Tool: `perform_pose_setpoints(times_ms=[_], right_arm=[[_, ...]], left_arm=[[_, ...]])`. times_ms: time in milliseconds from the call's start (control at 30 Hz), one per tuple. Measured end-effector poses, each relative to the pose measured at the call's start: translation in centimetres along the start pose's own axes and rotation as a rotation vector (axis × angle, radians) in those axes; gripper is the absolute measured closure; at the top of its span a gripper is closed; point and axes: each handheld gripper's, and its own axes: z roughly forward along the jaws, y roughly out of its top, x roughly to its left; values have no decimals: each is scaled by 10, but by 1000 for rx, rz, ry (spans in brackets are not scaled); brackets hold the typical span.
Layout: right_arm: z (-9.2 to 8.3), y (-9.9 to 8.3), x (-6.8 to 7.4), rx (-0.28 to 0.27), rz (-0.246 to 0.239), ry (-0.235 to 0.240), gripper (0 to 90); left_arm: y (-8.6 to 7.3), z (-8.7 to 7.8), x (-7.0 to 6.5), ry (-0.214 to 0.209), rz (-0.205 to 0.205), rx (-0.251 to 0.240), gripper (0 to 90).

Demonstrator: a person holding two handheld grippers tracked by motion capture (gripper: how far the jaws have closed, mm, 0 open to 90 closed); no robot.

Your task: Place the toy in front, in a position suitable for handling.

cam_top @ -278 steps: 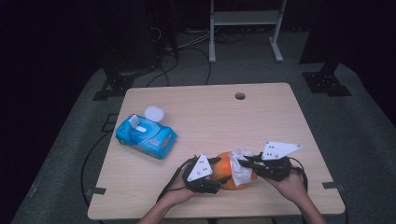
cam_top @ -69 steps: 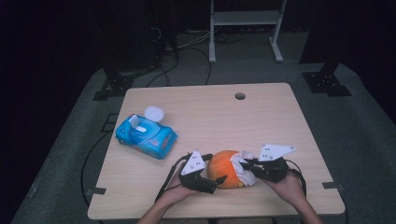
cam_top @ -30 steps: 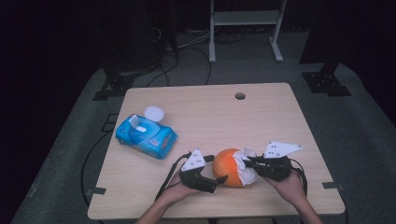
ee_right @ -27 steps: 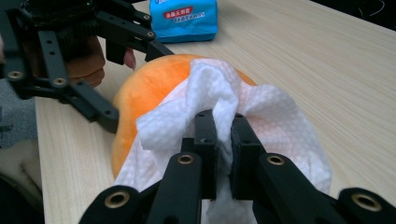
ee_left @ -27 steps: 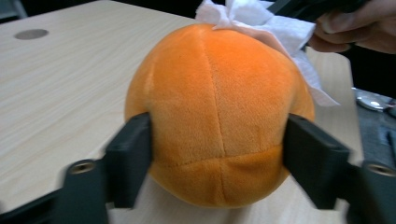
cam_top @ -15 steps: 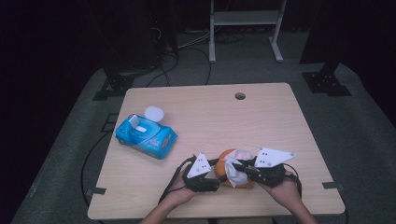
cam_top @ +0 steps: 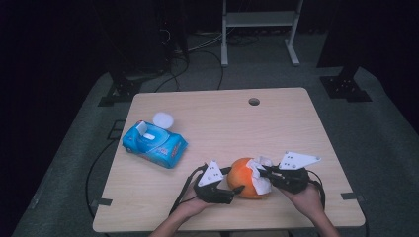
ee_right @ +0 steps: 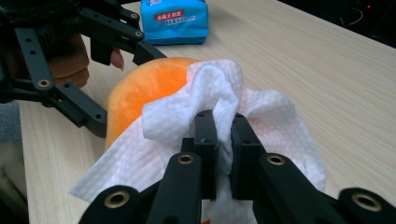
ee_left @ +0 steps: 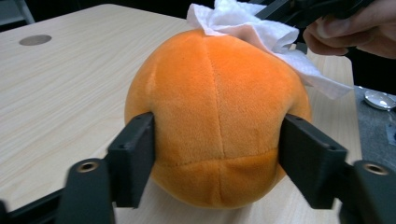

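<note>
An orange plush ball [cam_top: 241, 178] rests on the wooden table [cam_top: 222, 118] near its front edge. My left gripper [cam_top: 234, 181] grips it from the left. In the left gripper view its jaws have just been opening a little, and both pads still press the sides of the ball [ee_left: 215, 116]. My right gripper [cam_top: 260, 173] comes in from the right, shut on a bunched white wipe [cam_top: 260, 178]. The wipe [ee_right: 261, 116] is pinched between the right gripper [ee_right: 219, 122] jaws and drapes over the ball's top right side [ee_right: 144, 84].
A blue pack of wet wipes [cam_top: 154, 145] lies at the table's left with its round white lid [cam_top: 163, 120] flipped open. A cable hole [cam_top: 254, 101] sits near the far edge. Beyond the table are dark stands and cables on the grey floor.
The right gripper has drawn the wipe back to the right across the ball, baring more of the orange. The left hand and the ball have stayed in place.
</note>
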Motion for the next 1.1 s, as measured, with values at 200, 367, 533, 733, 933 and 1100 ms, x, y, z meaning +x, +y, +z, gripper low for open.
perform_pose_setpoints(times_ms=[200,367,533,733,933,1100], right_arm=[[-9,13,15,-85,-48,23,830],[-1,19,29,-53,-119,31,828],[-9,8,2,-35,-17,-30,827],[-1,-1,-3,8,32,0,825],[7,0,2,10,33,25,826],[9,3,5,23,0,47,824]], left_arm=[[2,2,-3,10,17,-8,366],[1,1,-3,13,31,1,365],[-3,-1,5,10,5,4,337],[2,-2,1,13,4,-4,191],[7,-4,0,14,0,-27,187],[0,-4,5,9,42,6,276]])
